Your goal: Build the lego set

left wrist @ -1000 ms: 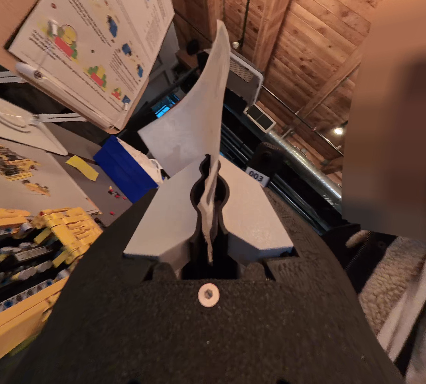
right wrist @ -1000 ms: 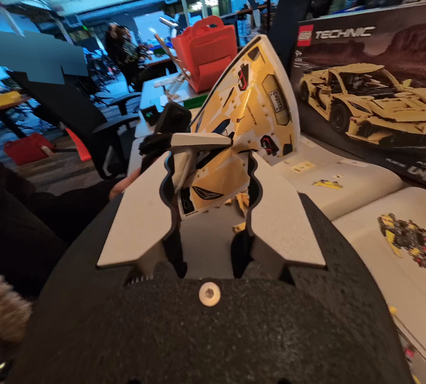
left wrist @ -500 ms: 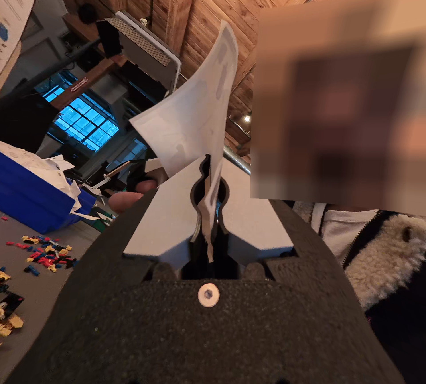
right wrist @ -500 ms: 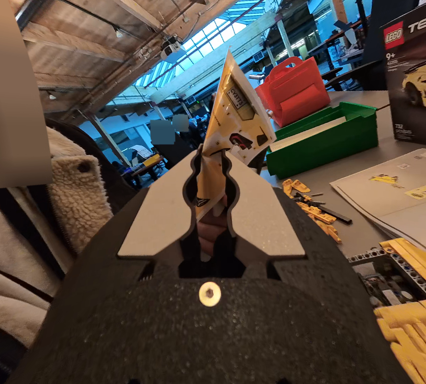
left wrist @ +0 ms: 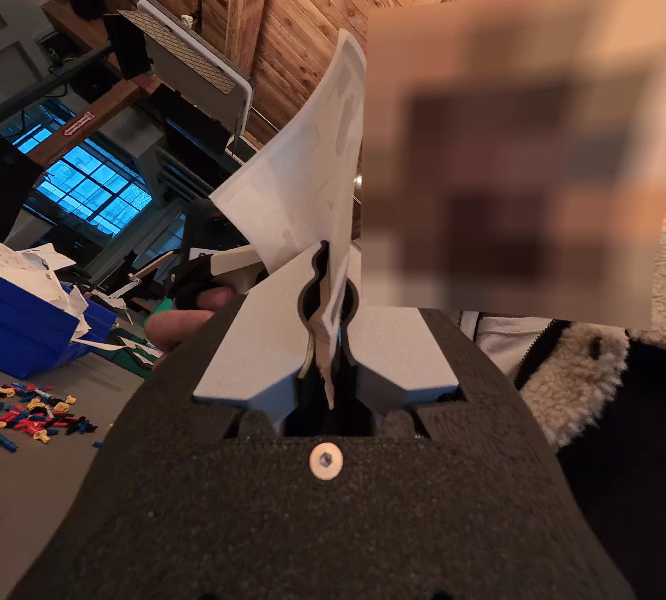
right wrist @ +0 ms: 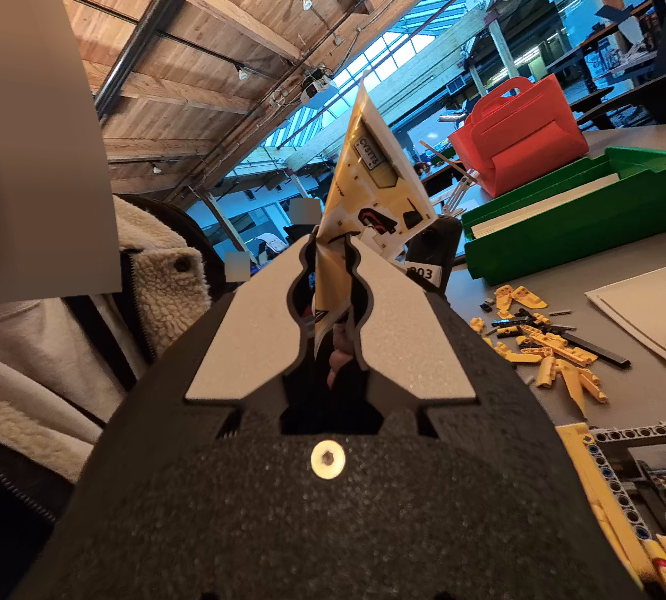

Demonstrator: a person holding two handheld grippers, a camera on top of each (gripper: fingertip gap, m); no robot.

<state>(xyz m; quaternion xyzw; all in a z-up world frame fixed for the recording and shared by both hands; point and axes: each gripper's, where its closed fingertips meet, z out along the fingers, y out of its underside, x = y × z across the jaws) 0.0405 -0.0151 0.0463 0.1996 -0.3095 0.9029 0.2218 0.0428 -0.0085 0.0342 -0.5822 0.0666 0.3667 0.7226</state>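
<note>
While both grippers point up toward the wooden ceiling, we see the left gripper (left wrist: 329, 258) clamped on the lower edge of the sticker sheet (left wrist: 306, 172), whose blank white back faces its camera. The right gripper (right wrist: 329, 247) is closed on the same sheet (right wrist: 371, 193) from the opposite, printed side, yellow and black decals toward us. In each view the sheet stands edge-on between the fingers, its long axis running away from the grippers and upward, bowed to one side. We judge the coming move, peeling a decal, to turn on this: both grips sit at the sheet's lower edge, so neither gripper is nearer the free top. Outward, loose yellow parts (right wrist: 540, 341) lie on the table (right wrist: 504, 294), and small coloured pins (left wrist: 36, 420) lie well to the left.
</note>
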